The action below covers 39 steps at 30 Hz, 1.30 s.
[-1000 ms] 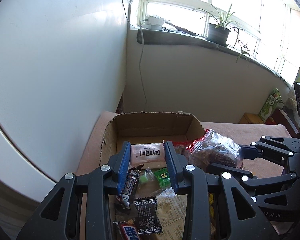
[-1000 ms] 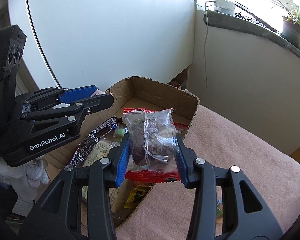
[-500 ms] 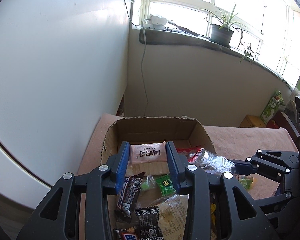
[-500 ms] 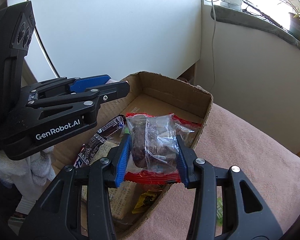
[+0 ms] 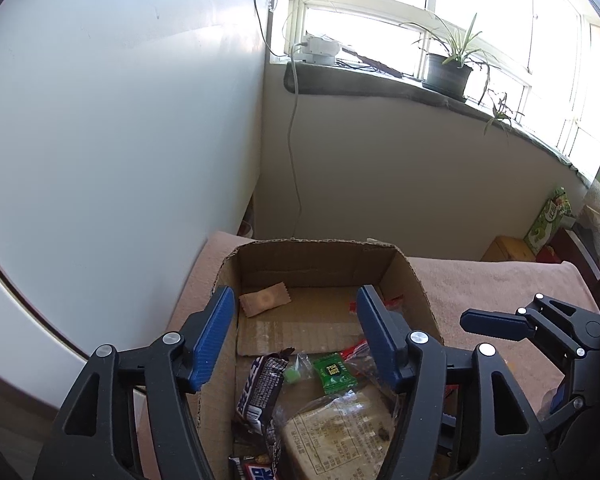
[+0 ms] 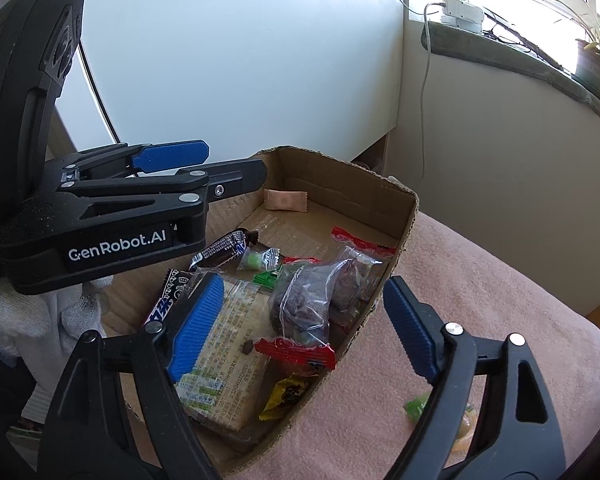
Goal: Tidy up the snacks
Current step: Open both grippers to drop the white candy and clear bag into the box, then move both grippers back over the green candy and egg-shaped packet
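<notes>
An open cardboard box [image 5: 418, 280] [image 6: 408, 220] sits on a pink cloth. Inside lie a pink wafer packet [image 5: 265, 299] [image 6: 286, 201] at the far end, a clear bag of dark snacks with red ends [image 6: 312, 300], a large cracker pack [image 5: 340, 436] [image 6: 228, 352], a dark candy bar [image 5: 260, 388] [image 6: 220, 246] and small green candies [image 5: 334, 372]. My left gripper [image 5: 296, 340] [image 6: 204, 160] is open and empty above the box. My right gripper [image 6: 304, 328] [image 5: 496, 324] is open and empty over the box's near right side.
A green-wrapped snack [image 6: 420, 404] and a yellowish one [image 6: 466, 432] lie on the pink cloth [image 6: 500, 272] right of the box. A white wall [image 5: 120, 140] stands left; a windowsill with a potted plant [image 5: 448, 72] lies behind. A cord [image 5: 294, 152] hangs down the wall.
My left gripper opened and dropped the pink wafer packet at the box's far end. My right gripper opened and released the clear bag of dark snacks into the box.
</notes>
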Each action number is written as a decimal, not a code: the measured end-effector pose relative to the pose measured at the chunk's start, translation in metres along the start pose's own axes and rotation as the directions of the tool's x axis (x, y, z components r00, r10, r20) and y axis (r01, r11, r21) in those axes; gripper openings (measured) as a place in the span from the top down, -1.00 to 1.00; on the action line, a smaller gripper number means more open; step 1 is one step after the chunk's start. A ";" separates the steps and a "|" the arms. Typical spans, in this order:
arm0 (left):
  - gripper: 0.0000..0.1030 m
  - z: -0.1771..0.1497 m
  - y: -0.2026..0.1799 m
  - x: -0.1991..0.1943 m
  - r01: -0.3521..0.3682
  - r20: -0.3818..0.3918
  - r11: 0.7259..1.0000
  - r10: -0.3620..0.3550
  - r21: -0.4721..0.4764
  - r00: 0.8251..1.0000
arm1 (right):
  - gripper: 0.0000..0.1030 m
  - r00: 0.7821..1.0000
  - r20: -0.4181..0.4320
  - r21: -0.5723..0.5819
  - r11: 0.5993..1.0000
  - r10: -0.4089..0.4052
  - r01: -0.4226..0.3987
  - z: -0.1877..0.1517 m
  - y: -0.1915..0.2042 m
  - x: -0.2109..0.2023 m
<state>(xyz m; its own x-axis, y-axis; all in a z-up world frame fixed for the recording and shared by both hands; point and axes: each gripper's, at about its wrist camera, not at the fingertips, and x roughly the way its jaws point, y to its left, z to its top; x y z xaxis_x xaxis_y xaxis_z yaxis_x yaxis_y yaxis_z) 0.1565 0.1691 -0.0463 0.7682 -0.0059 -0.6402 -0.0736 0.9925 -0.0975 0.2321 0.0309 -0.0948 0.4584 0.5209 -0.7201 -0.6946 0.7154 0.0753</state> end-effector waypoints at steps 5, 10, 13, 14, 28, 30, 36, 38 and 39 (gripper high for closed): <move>-0.41 0.002 -0.004 -0.006 -0.019 0.010 1.000 0.019 0.006 1.000 | -0.69 1.000 -0.002 0.000 1.000 -0.018 0.018 -0.006 -0.005 -0.007; -0.41 0.001 -0.010 -0.014 -0.014 0.019 1.000 0.014 0.012 1.000 | -0.69 0.999 0.003 0.014 0.999 -0.034 0.034 -0.011 -0.012 -0.018; -0.41 0.002 -0.016 -0.018 -0.005 0.024 1.000 0.004 0.016 1.000 | -0.69 0.999 0.010 0.025 0.999 -0.040 0.040 -0.015 -0.018 -0.026; -0.41 0.001 -0.018 -0.020 -0.002 0.026 1.000 0.002 0.017 1.000 | -0.69 0.999 0.012 0.028 0.999 -0.043 0.043 -0.016 -0.021 -0.029; -0.41 -0.026 -0.069 -0.043 0.095 0.022 0.995 -0.096 0.033 0.995 | -0.69 0.996 -0.002 0.125 0.988 -0.091 0.090 -0.040 -0.094 -0.062; -0.41 -0.032 -0.080 -0.044 0.116 0.016 0.993 -0.117 0.036 0.993 | -0.69 0.996 -0.015 0.146 0.986 -0.083 0.084 -0.042 -0.107 -0.063; -0.41 -0.048 -0.117 -0.048 0.178 -0.013 0.982 -0.177 0.064 0.984 | -0.69 0.995 -0.052 0.125 0.988 -0.088 0.094 -0.053 -0.131 -0.060; -0.40 -0.056 -0.130 -0.050 0.200 -0.028 0.977 -0.198 0.075 0.980 | -0.69 0.995 -0.060 0.109 0.991 -0.077 0.084 -0.059 -0.134 -0.061; -0.33 -0.059 -0.136 -0.049 0.212 -0.036 0.974 -0.210 0.081 0.977 | -0.69 0.995 -0.064 0.097 0.992 -0.075 0.081 -0.063 -0.135 -0.062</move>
<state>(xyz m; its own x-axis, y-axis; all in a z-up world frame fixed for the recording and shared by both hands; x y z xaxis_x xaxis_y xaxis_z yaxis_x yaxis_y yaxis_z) 0.0909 0.0271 -0.0464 0.7429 -0.2188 -0.6327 0.1433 0.9752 -0.1689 0.2625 -0.1274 -0.1034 0.4731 0.4351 -0.7661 -0.5979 0.7972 0.0835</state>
